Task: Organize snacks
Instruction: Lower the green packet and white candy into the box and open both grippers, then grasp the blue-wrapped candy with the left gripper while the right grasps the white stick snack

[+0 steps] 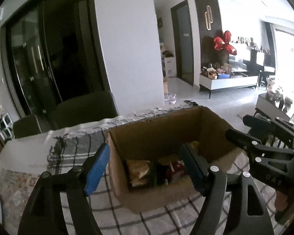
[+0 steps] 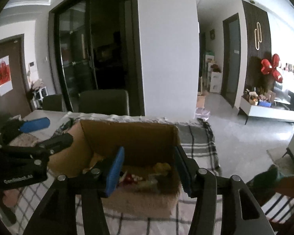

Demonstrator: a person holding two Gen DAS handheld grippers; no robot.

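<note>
I see a brown cardboard box (image 1: 162, 135) sitting on a checked cloth (image 1: 72, 152) on the table, and the snacks (image 1: 139, 172) are down at the bottom of it. My left gripper (image 1: 147, 168) hangs over the near left side of the box with its blue pads (image 1: 97, 168) spread wide and nothing between them. My right gripper (image 2: 149, 168) is over the near right side, also spread wide and holding nothing. In the left view I can pick out a crinkly tan bag and a small red pack (image 1: 175, 169). In the right view there is something yellow (image 2: 162, 166) too, but it is too blurry to name. I think these are light and soft, and the bags look shiny, so they may slip. I think chips inside would crush if I squeeze hard. I would pinch a bag near its top edge, gently. The box walls are tall and thin, so I guess my fingers could bump them or push the box.
</note>
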